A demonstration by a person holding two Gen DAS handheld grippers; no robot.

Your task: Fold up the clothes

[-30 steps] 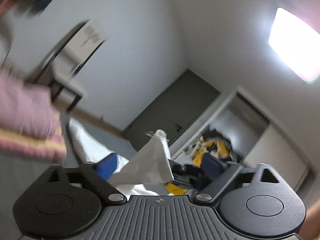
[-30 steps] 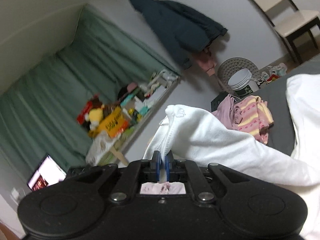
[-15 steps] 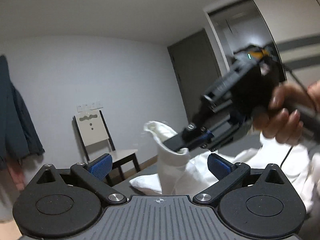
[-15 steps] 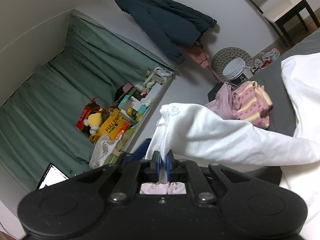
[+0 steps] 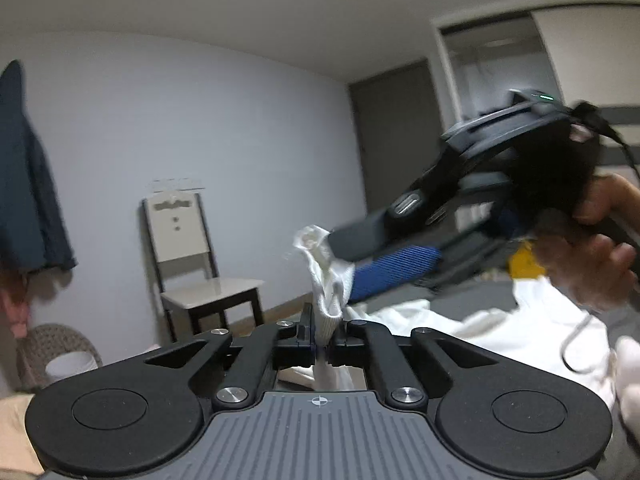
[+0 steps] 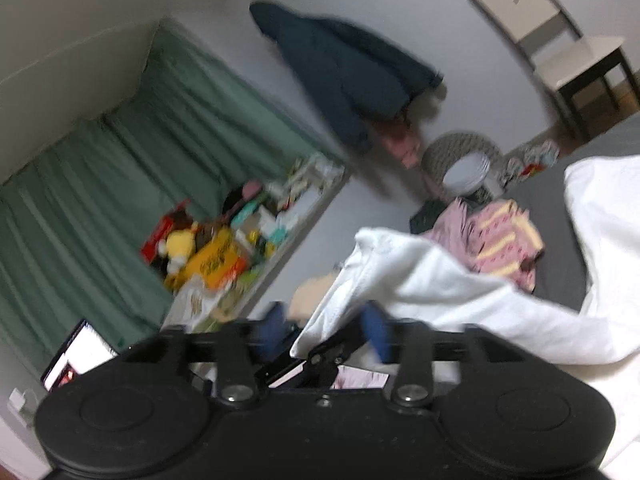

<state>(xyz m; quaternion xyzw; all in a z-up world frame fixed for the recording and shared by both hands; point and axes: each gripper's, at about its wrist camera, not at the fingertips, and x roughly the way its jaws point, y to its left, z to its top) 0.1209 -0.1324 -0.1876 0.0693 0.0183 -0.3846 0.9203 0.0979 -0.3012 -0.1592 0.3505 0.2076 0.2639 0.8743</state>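
Left gripper: fingers pressed together on a fold of the white garment, held raised above the grey bed; right gripper: blue fingers spread, cloth draped loosely between them. Step judged: handing the garment's edge from right to left; next move likely calls for the right to find another edge and pinch it. Around: pink striped clothes at 1 o'clock, chair at 10 o'clock; the right gripper crowds the cloth
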